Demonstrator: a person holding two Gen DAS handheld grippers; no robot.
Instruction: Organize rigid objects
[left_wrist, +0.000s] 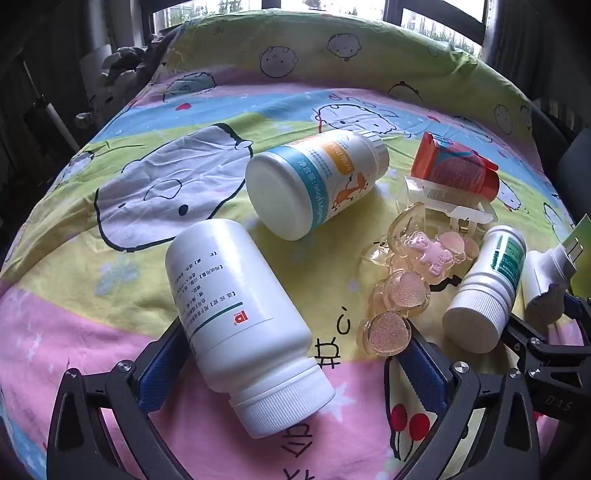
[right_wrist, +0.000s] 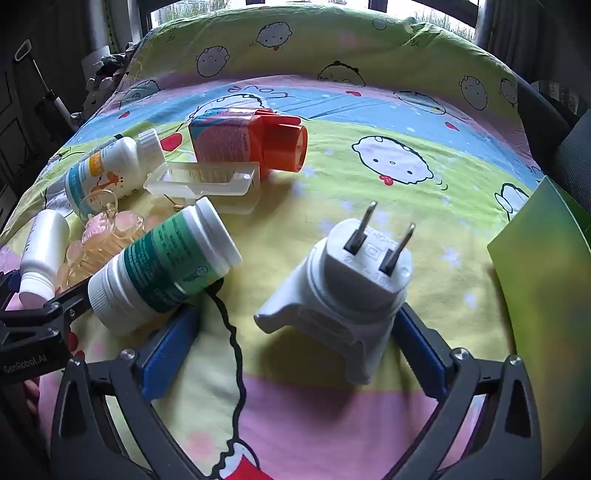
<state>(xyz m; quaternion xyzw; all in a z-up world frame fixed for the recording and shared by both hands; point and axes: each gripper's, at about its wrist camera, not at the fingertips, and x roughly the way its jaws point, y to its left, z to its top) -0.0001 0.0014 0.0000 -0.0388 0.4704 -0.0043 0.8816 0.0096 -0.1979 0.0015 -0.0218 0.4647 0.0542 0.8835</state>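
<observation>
On the cartoon bedsheet (left_wrist: 155, 280) lie several rigid objects. In the left wrist view my left gripper (left_wrist: 295, 365) is open around a plain white pill bottle (left_wrist: 236, 310) lying on its side, cap toward me. Beyond it lie a white bottle with a teal and orange label (left_wrist: 314, 181), an orange box (left_wrist: 454, 166), a clear plastic holder (left_wrist: 447, 199), a clear heart-shaped tray with pink pieces (left_wrist: 410, 280) and a small green-labelled bottle (left_wrist: 484, 288). In the right wrist view my right gripper (right_wrist: 295, 354) is open around a white plug adapter (right_wrist: 343, 295), prongs up.
A green card (right_wrist: 546, 280) lies at the right edge of the bed. The green-labelled bottle (right_wrist: 162, 266) lies just left of the right gripper, touching the left gripper's finger (right_wrist: 62, 306). A window and dark furniture surround the bed's far end.
</observation>
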